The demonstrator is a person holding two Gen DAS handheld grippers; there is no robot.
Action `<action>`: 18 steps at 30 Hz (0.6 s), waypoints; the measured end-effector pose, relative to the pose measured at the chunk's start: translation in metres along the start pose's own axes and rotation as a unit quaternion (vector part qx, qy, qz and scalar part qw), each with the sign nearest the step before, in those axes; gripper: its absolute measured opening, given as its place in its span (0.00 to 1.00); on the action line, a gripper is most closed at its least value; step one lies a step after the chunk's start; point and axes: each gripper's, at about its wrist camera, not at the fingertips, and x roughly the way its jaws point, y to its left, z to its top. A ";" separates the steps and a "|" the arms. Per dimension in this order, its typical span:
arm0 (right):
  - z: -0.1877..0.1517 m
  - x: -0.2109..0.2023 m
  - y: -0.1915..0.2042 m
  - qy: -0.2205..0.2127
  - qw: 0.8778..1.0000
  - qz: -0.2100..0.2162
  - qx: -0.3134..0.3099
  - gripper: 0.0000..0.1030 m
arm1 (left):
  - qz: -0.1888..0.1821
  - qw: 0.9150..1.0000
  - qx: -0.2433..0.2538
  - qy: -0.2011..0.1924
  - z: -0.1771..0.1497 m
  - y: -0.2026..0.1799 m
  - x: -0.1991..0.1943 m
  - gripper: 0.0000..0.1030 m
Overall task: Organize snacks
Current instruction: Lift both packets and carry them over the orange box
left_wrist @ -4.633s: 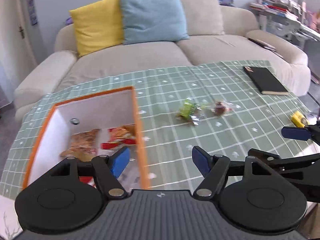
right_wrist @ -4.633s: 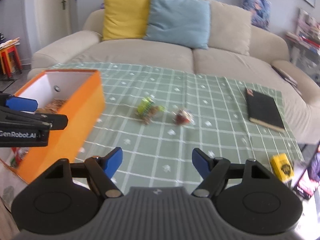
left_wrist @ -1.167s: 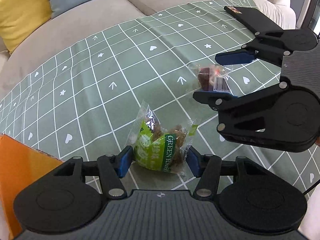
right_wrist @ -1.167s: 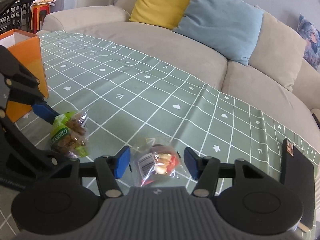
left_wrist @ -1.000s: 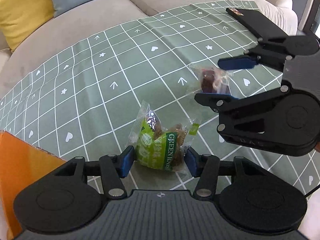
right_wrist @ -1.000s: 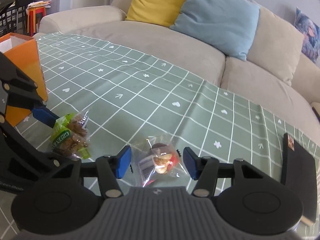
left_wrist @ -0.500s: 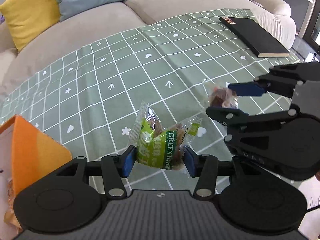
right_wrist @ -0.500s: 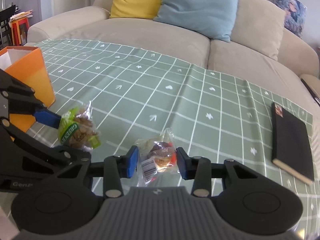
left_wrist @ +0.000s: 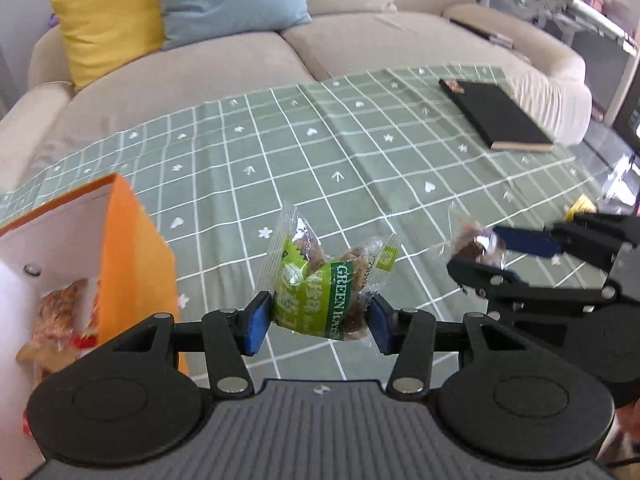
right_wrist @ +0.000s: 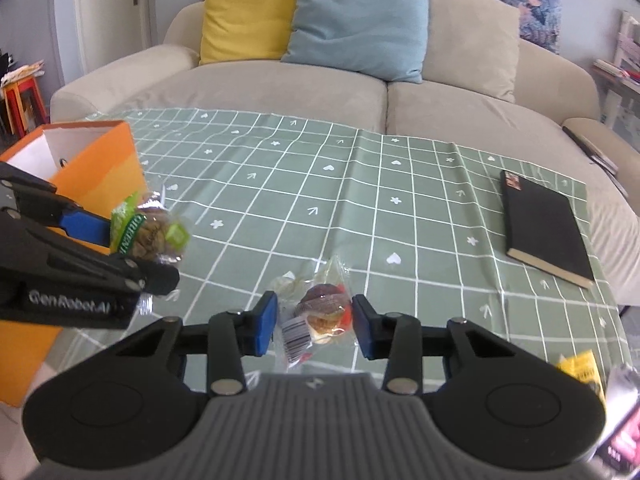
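now both snack packets (left_wrist: 324,292) lifted off tablecloth (left_wrist: 360,152).

Each wrist camera sits close behind its own gripper, angled down across the green tablecloth (left_wrist: 360,152) toward the sofa (right_wrist: 320,92). Both views share the orange box (left_wrist: 136,248), tablecloth, black notebook (right_wrist: 544,228) and sofa.

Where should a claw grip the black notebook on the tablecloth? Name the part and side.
Take the black notebook by its near short end, where the pale page edge shows, coming in low from the front. It lies flat on the tablecloth, so only its thin edges offer a hold; the pads would likely pinch cover and underside.
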 end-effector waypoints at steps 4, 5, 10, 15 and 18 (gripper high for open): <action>-0.007 -0.021 0.010 -0.006 1.000 0.002 0.018 0.37 | -0.003 0.999 -0.023 -0.023 -0.008 0.007 -0.028 0.56; -0.008 -0.026 0.014 -0.008 1.000 0.005 0.020 0.37 | -0.002 0.999 -0.028 -0.028 -0.010 0.009 -0.035 0.56; -0.007 -0.043 0.037 -0.016 1.000 0.021 0.006 0.37 | 0.001 0.998 -0.048 -0.037 -0.016 0.024 -0.062 0.56; 0.005 -0.057 0.066 -0.031 0.999 0.043 -0.008 0.37 | 0.018 0.996 -0.075 -0.044 -0.024 0.048 -0.086 0.56; 0.017 -0.063 0.085 -0.046 0.997 0.057 -0.023 0.37 | 0.032 0.994 -0.088 -0.049 -0.027 0.066 -0.101 0.56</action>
